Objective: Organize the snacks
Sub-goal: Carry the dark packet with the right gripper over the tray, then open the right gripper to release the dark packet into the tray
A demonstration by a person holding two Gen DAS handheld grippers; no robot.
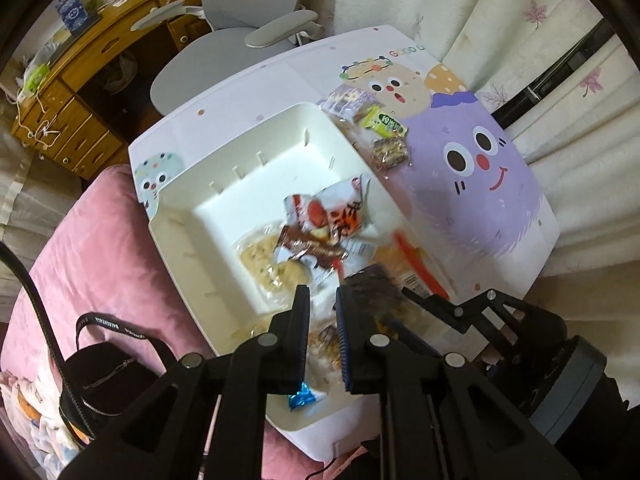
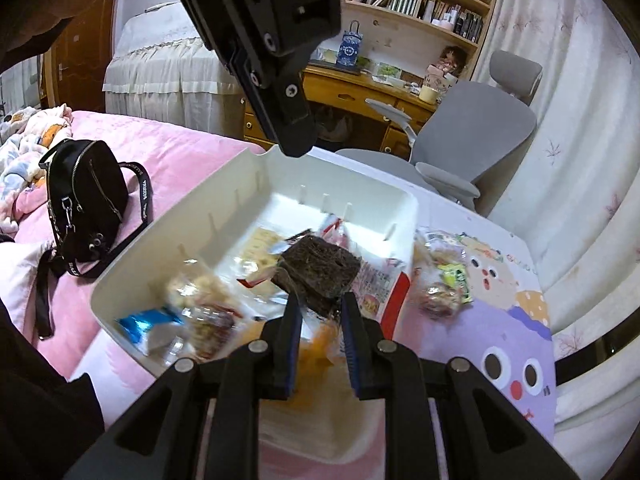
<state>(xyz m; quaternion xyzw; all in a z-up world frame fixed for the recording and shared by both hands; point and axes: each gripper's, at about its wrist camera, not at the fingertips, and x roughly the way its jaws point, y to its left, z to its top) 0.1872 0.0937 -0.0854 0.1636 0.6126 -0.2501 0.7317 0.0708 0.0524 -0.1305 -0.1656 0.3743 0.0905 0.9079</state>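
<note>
Your right gripper (image 2: 320, 312) pinched a dark brown cake slice (image 2: 318, 270) above the white bin (image 2: 132, 256); left gripper (image 1: 322, 300) pressed together, empty.

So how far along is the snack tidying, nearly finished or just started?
Well under way, I'd judge. Done: several wrapped snacks already lie in the white bin, including a red-and-white packet. In hand: the right gripper is shut on a dark brown cake in clear wrap, above the bin. The left gripper is shut and empty. Left: a green packet and two others still on the table.
</note>
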